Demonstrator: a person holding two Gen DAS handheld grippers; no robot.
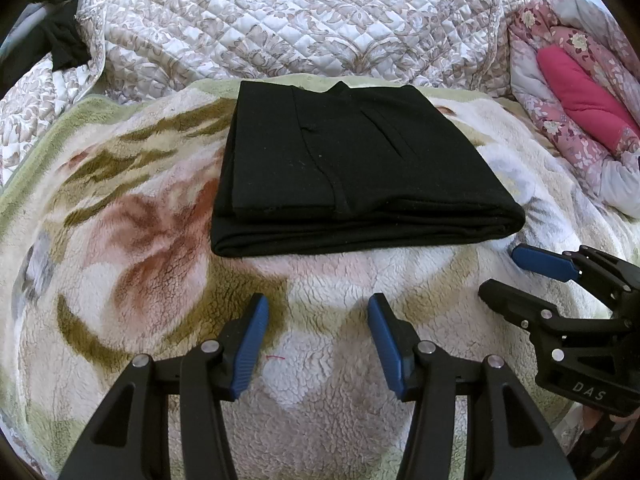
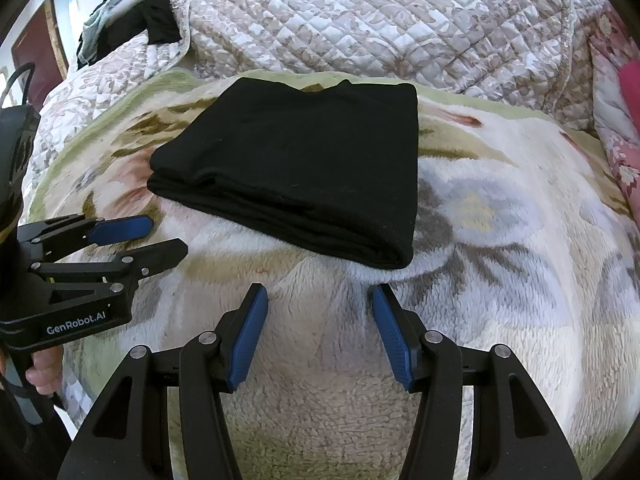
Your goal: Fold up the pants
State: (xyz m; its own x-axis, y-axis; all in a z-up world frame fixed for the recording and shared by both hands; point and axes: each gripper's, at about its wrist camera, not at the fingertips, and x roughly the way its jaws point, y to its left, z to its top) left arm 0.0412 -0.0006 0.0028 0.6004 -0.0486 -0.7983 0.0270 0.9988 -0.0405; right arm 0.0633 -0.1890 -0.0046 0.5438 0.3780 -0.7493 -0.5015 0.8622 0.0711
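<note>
The black pants [image 1: 352, 168] lie folded into a thick rectangle on a fleece floral blanket [image 1: 132, 240]; they show again in the right wrist view [image 2: 304, 176]. My left gripper [image 1: 318, 304] hovers just in front of the near fold, open, with only blanket between its blue pads. My right gripper [image 2: 320, 294] stands open too, near the pants' front right corner, holding nothing. Each gripper appears in the other's view: the right gripper [image 1: 500, 272] at the right edge, the left gripper [image 2: 168, 236] at the left edge.
A quilted cream bedspread [image 1: 280, 20] is bunched up behind the blanket. A pink floral quilt [image 1: 572, 92] lies at the right. Dark clothes [image 2: 160, 12] hang at the far left. A hand [image 2: 44, 372] grips the left tool.
</note>
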